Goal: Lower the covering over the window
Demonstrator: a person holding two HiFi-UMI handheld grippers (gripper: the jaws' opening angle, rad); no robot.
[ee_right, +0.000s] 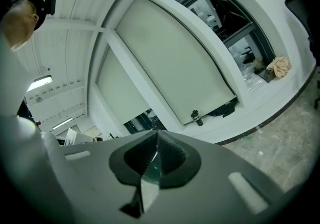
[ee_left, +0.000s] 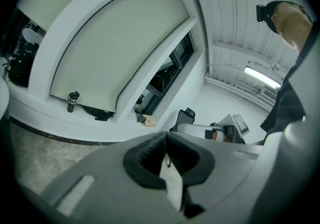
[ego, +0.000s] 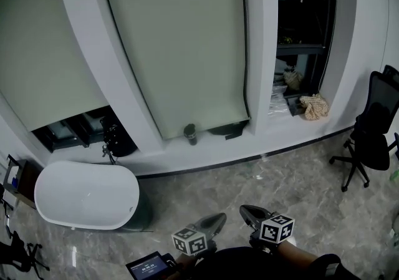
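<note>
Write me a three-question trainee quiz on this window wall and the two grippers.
1. True or false: the middle blind hangs down almost to the sill.
2. Which window shows glass with no blind over it? A left, B middle, C right.
3. Fill in: the left gripper and the right gripper both have their jaws ____, with nothing between them.
Key: 1 true; 2 C, the right window; 3 shut.
</note>
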